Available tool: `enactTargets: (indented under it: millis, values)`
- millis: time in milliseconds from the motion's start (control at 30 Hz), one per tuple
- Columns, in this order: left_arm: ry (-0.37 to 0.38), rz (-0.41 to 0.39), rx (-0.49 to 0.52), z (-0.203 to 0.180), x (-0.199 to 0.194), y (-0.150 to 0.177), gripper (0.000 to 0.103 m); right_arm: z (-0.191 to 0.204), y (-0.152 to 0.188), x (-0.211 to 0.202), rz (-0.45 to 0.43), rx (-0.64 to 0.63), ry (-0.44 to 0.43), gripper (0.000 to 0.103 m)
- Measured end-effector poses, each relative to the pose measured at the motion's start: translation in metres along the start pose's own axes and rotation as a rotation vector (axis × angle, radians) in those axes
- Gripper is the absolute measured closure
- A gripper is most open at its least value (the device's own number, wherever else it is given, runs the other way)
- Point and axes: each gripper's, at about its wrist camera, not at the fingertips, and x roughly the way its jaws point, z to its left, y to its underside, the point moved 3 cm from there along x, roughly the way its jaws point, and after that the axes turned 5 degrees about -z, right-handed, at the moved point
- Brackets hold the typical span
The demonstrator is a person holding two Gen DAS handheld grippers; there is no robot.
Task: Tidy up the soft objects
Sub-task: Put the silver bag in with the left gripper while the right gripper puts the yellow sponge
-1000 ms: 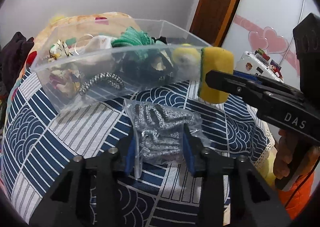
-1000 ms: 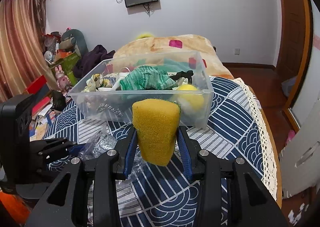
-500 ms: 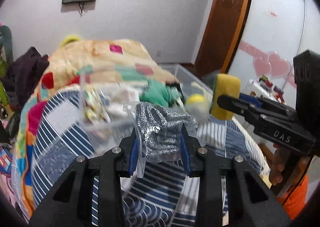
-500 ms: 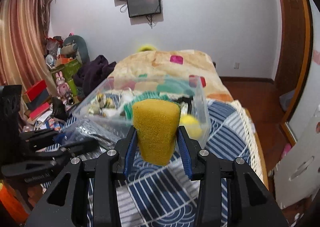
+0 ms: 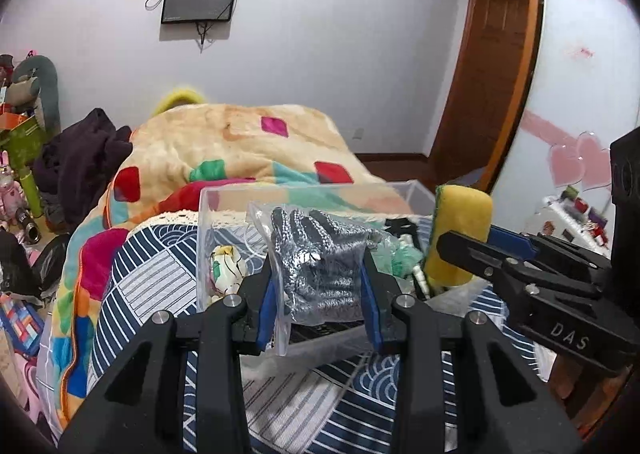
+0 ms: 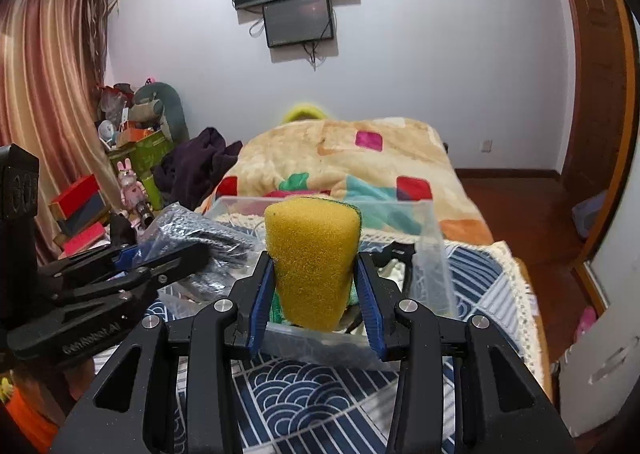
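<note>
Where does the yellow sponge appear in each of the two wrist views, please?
Left wrist view: the yellow sponge sits right of centre, gripped by the right gripper reaching in from the right edge.
Right wrist view: the sponge is at centre, upright between that gripper's blue-padded jaws.
Shared landmark: the clear plastic bin just behind the sponge in both.

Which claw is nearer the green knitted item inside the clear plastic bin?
Right. The right claw holds the yellow sponge just beside the green knitted item; the left claw, gripping the bagged grey gloves, sits slightly farther left over the clear plastic bin.
</note>
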Motion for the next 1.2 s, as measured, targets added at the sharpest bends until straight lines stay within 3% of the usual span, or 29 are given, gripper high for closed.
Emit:
enactTargets:
  millis: [267, 400, 567, 633, 700, 767, 833, 1200]
  values:
    - [-0.007, 0.073, -0.012, 0.004, 0.028, 0.015, 0.067, -0.004, 0.018, 0.035, 0.109, 0.02, -0.002, 0.066]
    - [-0.024, 0.066, 0.019, -0.001, 0.028, 0.019, 0.067, -0.002, 0.022, 0.034, 0.125, 0.015, -0.003, 0.066]
    - [-0.052, 0.081, 0.033, 0.001, 0.028, 0.022, 0.056, 0.0, 0.021, 0.032, 0.124, -0.017, 0.022, 0.061]
    - [-0.047, 0.085, 0.011, 0.005, 0.025, 0.023, 0.054, -0.001, 0.02, 0.031, 0.121, -0.021, 0.032, 0.056]
    - [-0.026, 0.087, 0.001, 0.006, 0.02, 0.024, 0.052, -0.005, 0.02, 0.027, 0.117, 0.001, 0.018, 0.041]
    - [-0.027, 0.076, -0.001, 0.006, 0.013, 0.023, 0.044, -0.01, 0.018, 0.026, 0.108, 0.023, 0.006, 0.038]
    - [-0.018, 0.064, -0.006, 0.005, 0.006, 0.021, 0.04, -0.012, 0.016, 0.02, 0.096, 0.034, -0.004, 0.038]
    - [0.003, -0.066, 0.002, -0.001, -0.05, -0.007, 0.039, -0.004, -0.008, -0.026, -0.035, -0.004, 0.0, 0.037]
